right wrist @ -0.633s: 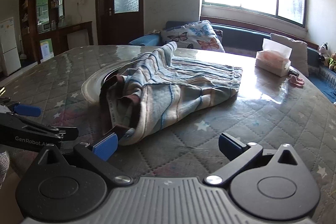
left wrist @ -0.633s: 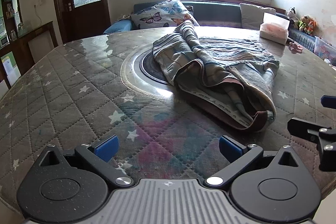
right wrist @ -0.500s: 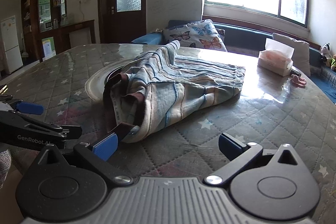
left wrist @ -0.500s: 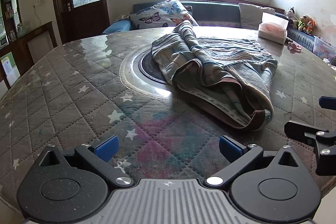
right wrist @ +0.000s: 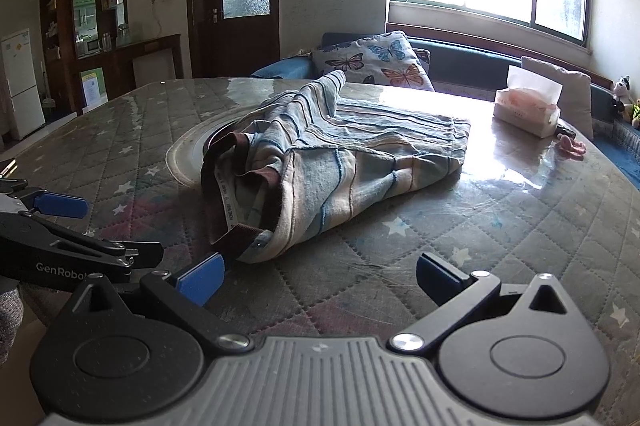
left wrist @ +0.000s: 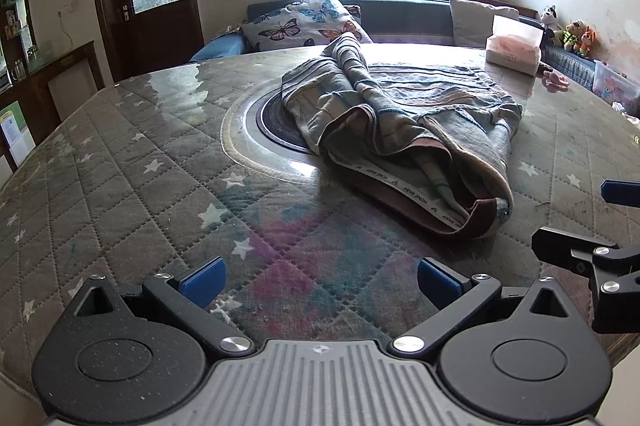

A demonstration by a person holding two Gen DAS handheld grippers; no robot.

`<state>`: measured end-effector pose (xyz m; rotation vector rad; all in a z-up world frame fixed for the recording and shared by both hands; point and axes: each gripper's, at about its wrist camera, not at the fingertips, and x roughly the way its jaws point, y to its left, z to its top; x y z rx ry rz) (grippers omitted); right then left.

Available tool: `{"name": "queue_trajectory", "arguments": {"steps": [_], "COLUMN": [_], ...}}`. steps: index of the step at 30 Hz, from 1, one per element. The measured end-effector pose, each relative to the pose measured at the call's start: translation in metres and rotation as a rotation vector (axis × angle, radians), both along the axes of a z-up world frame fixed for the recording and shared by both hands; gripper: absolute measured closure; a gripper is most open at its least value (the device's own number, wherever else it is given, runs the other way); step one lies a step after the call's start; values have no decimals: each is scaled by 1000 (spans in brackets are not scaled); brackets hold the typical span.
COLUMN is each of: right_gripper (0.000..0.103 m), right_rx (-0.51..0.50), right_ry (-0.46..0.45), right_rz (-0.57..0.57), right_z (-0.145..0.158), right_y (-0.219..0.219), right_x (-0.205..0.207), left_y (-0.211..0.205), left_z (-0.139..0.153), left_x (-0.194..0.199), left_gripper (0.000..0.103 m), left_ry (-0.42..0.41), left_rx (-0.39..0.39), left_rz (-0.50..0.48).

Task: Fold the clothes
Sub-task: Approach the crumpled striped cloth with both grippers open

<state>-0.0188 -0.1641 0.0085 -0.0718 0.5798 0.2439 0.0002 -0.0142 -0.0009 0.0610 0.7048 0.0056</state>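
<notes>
**Both grippers wide, garment unfolded mid-table**

L gripper point(left wrist: 322, 280) sits low over the near edge of the quilted table point(left wrist: 120, 162), jaws spread wide, nothing btwn them. Ahead & slightly right lies the striped garment point(left wrist: 404, 130), rumpled, brown waistband facing the cameras, partly over the round inset disc point(left wrist: 272, 118). R gripper point(right wrist: 318, 278) also gapes wide w/ nothing in it; its left pad point(right wrist: 200, 276) is just short of the waistband point(right wrist: 236, 246). Far right: tissue box point(right wrist: 526, 108) on the table, well apart from the cloth.
</notes>
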Motion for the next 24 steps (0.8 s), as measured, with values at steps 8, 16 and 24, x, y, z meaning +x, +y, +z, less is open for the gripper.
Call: {"name": "queue_trajectory", "arguments": {"steps": [8,16,24], "right_gripper": [0,0,0], "right_rx": [-3,-9,-18], "right_ry": [15,25,26], "right_rz": [-1,9,19], "right_z": [-1,-1,-1], "right_y": [1,3,6], "right_x": [3,8,12], "left_y": [-1,-1,-3], "left_z": [-1,-1,0], "left_x": [3,7,10], "left_gripper": [0,0,0], "left_ry": [5,8,12], "left_rx": [2,3,4], "left_rz": [-5,-10,-17]}}
